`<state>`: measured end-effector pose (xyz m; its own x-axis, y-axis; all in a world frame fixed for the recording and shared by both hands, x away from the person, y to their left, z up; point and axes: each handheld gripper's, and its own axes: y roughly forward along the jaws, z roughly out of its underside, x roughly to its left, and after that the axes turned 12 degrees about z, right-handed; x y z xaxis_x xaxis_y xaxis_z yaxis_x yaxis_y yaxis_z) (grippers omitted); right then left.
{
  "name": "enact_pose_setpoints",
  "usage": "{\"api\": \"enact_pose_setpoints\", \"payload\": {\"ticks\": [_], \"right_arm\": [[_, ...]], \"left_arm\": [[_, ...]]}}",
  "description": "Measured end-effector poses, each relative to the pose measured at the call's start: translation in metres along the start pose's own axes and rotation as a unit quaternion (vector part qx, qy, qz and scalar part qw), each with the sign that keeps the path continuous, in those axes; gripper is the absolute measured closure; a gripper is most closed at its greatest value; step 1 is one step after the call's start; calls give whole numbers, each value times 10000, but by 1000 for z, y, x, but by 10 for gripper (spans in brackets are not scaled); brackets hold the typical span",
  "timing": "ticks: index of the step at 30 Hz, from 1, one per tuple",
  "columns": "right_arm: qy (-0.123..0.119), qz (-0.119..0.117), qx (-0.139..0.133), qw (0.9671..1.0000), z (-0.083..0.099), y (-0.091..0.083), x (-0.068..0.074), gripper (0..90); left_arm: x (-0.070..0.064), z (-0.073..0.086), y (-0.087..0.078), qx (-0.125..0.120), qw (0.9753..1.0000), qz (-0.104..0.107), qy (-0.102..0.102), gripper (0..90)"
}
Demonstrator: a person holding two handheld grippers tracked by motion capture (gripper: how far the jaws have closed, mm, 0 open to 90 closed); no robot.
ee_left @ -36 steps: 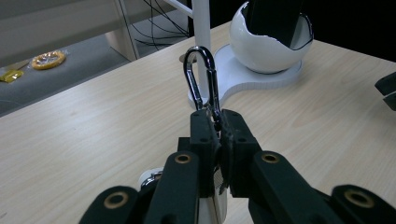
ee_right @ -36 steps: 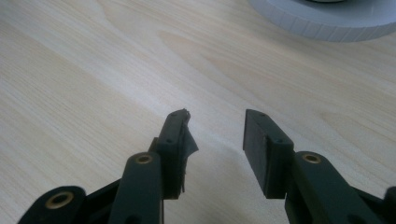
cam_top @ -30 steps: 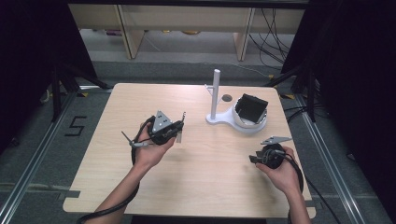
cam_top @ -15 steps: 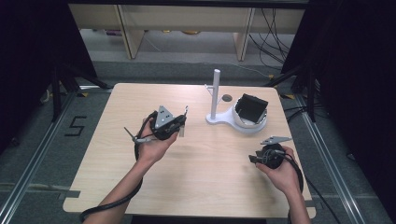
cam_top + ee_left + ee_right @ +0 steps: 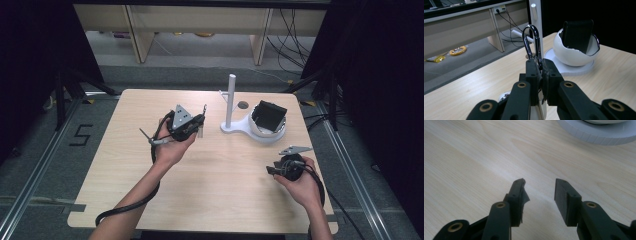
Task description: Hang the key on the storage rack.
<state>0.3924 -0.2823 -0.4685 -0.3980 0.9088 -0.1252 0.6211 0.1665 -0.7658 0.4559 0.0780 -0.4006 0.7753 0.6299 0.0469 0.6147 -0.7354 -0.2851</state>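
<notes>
The left gripper (image 5: 541, 68) is clamped on a metal carabiner (image 5: 532, 42), held above the table (image 5: 125, 150) near the white stand (image 5: 231, 102). The right gripper (image 5: 539, 191) stands apart, empty, over bare wood. No readable writing.

Left gripper (image 5: 541, 67): black jaws closed on a metal carabiner (image 5: 532, 42), its loop standing upright above the tips. Behind it: white post (image 5: 535, 22) on a white base (image 5: 574, 68). On the base: white bowl (image 5: 576, 48) holding a dark, flat object (image 5: 577, 35), possibly a wallet. Light wood tabletop (image 5: 474, 85). Floor beyond: yellow item (image 5: 457, 50), blurred.
</notes>
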Motion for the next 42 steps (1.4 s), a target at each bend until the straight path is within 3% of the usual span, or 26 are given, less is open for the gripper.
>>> {"api": "enact_pose_setpoints", "payload": {"ticks": [16,27,34,41,42], "right_arm": [[55,-12,-33,10000,1,1,0,607],[160,-61,72,9998,1,0,1,606],[-13,-16,-65,10000,2,3,-1,607],[181,-74,83,9998,2,1,2,607],[35,-26,-34,10000,2,3,0,607]], "left_arm": [[2,-22,22,-178,9998,-7,98,835],[2,-30,42,-96,9999,-31,138,834],[5,-31,51,-32,9999,-89,138,834],[5,-30,59,44,9998,-133,146,833],[5,-30,60,49,9998,-128,148,833]]}}
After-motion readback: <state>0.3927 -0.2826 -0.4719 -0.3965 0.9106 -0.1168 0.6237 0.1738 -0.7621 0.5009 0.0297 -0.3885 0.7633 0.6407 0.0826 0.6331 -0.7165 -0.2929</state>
